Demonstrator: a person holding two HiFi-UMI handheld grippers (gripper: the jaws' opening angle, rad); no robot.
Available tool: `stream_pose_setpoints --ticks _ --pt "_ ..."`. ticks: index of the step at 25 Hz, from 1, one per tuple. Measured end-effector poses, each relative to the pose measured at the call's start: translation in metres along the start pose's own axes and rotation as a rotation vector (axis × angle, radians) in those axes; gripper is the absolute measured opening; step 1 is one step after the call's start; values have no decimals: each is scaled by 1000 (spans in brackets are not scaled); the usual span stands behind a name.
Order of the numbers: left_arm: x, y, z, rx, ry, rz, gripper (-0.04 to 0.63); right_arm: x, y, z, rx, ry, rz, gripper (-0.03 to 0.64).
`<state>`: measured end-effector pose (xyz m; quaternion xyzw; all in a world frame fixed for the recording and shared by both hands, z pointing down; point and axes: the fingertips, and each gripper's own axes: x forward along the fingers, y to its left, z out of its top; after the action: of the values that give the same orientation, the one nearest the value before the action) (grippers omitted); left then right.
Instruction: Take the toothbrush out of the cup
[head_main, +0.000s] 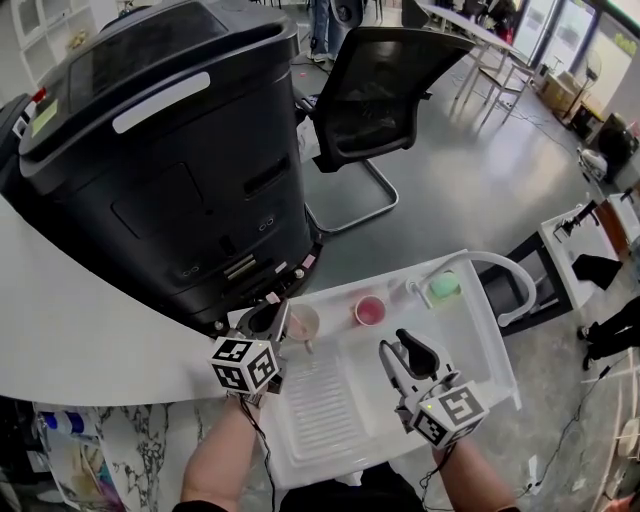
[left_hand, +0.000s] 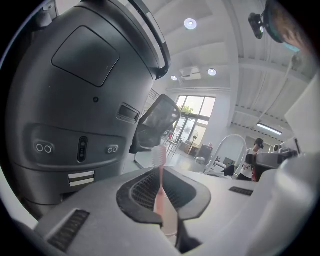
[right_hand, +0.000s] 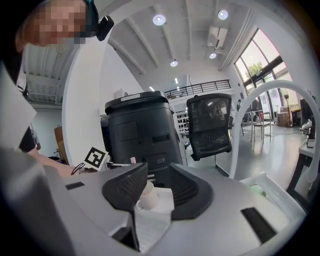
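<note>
A pink toothbrush stands upright between the jaws of my left gripper, which is shut on its handle; the bristle head rises above the jaws. In the head view the left gripper sits at the left rim of a beige cup on the white sink tray. The toothbrush's lower end is hidden, so I cannot tell whether it is still inside the cup. My right gripper hovers open over the middle of the tray with nothing between its fingers. In the right gripper view the cup shows beyond the open jaws.
A pink cup and a green cup stand at the tray's far edge, next to a white arched faucet. A tall black printer stands right behind the tray. Further back is a black office chair. A white counter curves off left.
</note>
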<state>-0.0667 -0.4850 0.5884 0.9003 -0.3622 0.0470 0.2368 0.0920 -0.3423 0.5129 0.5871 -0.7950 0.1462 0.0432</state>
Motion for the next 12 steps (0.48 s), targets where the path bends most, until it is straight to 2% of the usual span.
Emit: stream_pose_setpoints --ticks 12 --pt "-53 -52 51 120 -110 13 32 -24 12 23 -18 -54 73 146"
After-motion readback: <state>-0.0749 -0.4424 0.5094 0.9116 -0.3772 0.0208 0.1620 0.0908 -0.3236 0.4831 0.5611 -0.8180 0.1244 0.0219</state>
